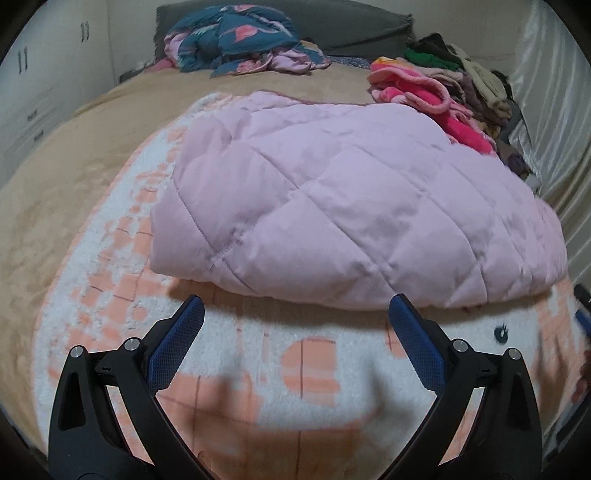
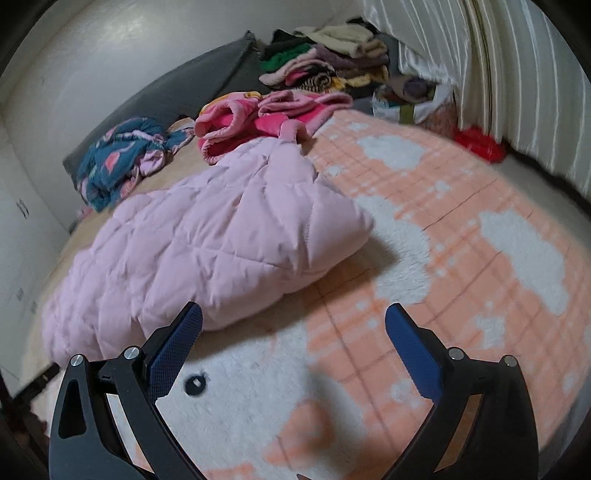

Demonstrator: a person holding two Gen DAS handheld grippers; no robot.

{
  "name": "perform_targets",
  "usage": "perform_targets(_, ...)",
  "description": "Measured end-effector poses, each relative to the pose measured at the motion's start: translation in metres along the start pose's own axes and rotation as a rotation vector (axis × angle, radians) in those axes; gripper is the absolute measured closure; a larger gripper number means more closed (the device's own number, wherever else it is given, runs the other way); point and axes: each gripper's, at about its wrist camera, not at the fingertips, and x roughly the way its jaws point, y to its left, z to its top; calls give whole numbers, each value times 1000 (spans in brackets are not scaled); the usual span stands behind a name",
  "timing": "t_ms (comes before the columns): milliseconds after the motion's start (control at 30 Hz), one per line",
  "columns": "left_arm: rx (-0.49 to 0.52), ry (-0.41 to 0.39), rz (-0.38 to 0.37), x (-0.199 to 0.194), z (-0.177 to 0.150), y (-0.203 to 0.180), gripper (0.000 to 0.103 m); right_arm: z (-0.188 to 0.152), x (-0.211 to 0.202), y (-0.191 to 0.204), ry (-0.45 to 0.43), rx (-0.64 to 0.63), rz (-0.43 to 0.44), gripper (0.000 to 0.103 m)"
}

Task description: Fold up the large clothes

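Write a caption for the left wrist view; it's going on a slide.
Open left claw hovers before a folded pink quilted coat on a peach-and-white blanket.

The bed (image 1: 55, 177) carries a tan cover, with a peach-and-white fleece blanket (image 1: 122, 295) spread over its near part. A folded pink quilted coat (image 1: 332, 206) lies on the blanket. At the far left, a crumpled blue patterned garment (image 1: 240, 40) rests beside a grey pillow (image 1: 354, 26). At the far right sits a pink fleece garment (image 1: 413, 88), touching the coat, next to a clothes stack (image 1: 472, 81).
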Motion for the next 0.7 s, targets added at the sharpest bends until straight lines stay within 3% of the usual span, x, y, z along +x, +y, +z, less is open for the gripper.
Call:
perform_targets(233, -212, 53, -117, 24, 14, 21, 9, 13, 37, -5, 50, 142, 75, 4)
perform_targets(400, -353, 87, -168, 42, 14, 33, 9, 18, 54, 0, 73, 159, 103, 4)
perform_targets(700, -492, 101, -263, 69, 12, 44, 8, 27, 86, 9, 96, 151, 147, 4)
